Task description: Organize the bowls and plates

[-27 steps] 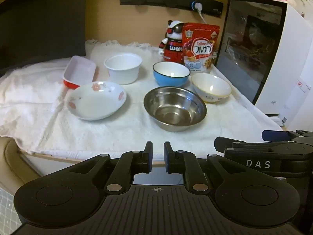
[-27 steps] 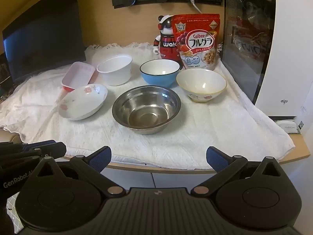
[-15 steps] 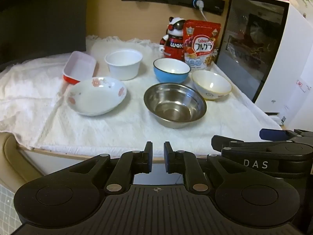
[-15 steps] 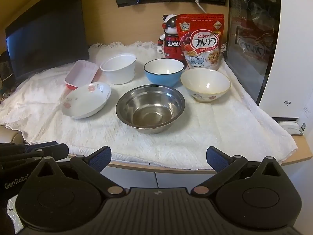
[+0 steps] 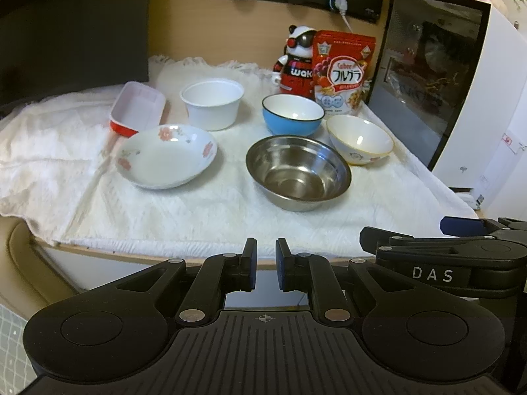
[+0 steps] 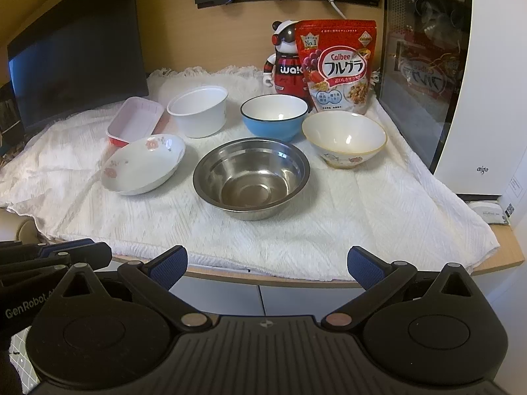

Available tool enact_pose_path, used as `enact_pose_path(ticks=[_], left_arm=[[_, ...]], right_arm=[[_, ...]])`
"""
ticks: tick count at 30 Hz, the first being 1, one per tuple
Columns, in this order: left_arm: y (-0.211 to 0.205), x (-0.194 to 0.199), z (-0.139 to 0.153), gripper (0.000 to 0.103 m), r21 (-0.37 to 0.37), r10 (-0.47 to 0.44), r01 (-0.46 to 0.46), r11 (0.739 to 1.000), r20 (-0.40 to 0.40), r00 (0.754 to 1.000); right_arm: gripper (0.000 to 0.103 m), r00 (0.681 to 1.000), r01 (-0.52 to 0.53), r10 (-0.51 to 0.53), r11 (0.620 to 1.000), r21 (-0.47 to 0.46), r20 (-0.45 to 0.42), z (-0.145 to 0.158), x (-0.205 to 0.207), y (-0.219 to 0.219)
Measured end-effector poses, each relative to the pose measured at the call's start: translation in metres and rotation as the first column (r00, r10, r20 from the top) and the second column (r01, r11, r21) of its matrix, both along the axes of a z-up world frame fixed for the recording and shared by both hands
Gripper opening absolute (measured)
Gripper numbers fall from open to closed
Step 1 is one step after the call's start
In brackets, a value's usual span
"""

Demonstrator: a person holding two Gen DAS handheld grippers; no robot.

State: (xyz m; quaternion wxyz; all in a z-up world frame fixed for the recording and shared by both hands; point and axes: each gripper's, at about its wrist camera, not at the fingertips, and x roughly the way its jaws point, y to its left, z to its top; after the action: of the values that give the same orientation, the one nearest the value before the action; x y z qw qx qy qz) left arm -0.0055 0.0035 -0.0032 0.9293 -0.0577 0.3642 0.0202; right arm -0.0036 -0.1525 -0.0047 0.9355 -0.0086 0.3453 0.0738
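Left tongs (image 5: 263,265): clenched, nothing between, hovered off table edge. Right tongs (image 6: 267,267): released wide, empty, likewise short of table (image 6: 507,253). White cloth (image 6: 362,217) covered table. On cloth, front: steel bowl (image 6: 252,177), floral plate (image 6: 143,164) to its left. Behind: red tray (image 6: 135,120), white bowl (image 6: 198,110), blue bowl (image 6: 274,117), cream bowl (image 6: 344,138). Rear: cereal bag (image 6: 337,65), panda figure (image 6: 285,57).
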Motion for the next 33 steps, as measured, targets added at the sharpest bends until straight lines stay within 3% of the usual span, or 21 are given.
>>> enact_pose_path(ticks=[33], left_arm=[[-0.0036,0.0101,-0.0060,0.015,-0.005,-0.009,0.009,1.000,-0.040,0.999]], right_arm=[[0.103,0.999,0.016,-0.016,1.000,-0.003,-0.029,-0.0041,0.0064,-0.0042]])
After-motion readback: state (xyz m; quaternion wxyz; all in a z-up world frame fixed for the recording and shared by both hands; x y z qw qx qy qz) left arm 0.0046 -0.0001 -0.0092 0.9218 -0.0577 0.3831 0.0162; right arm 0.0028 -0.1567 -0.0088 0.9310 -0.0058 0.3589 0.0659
